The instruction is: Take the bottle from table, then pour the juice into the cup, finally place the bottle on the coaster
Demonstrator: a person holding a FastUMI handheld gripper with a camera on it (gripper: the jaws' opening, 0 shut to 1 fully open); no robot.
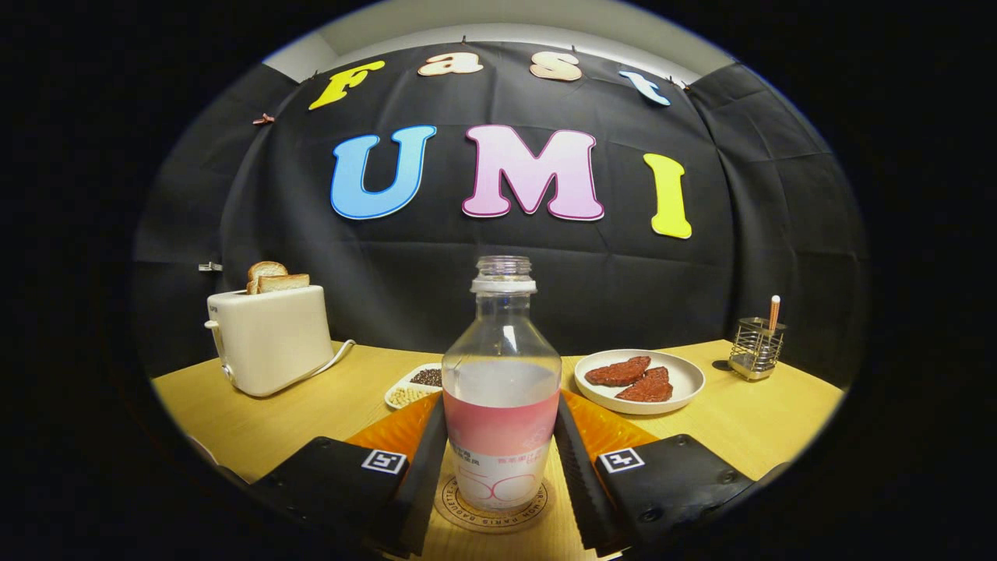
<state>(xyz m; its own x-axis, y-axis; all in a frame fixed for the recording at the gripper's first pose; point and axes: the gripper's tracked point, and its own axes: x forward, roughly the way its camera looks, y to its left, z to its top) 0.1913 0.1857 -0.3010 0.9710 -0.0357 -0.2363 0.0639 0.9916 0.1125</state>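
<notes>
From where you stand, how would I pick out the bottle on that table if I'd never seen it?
Start at the wooden table with the white toaster at one end and a plate of brown slices at the other. Between them, nearest you, the bottle stands upright on a round coaster, between the jaws of the gripper. It is the only clear, uncapped thing, with a pink label.

Uncapped bottle (pixel 501 389) upright on the coaster (pixel 492 505) — pink-labelled.

We see a clear bottle (pixel 501 389) with a pink and white label, on a tan coaster (pixel 491 508) ringed with dark lettering. The tabletop (pixel 748 425) is yellow wood; the toaster (pixel 269 340) is cream.
</notes>
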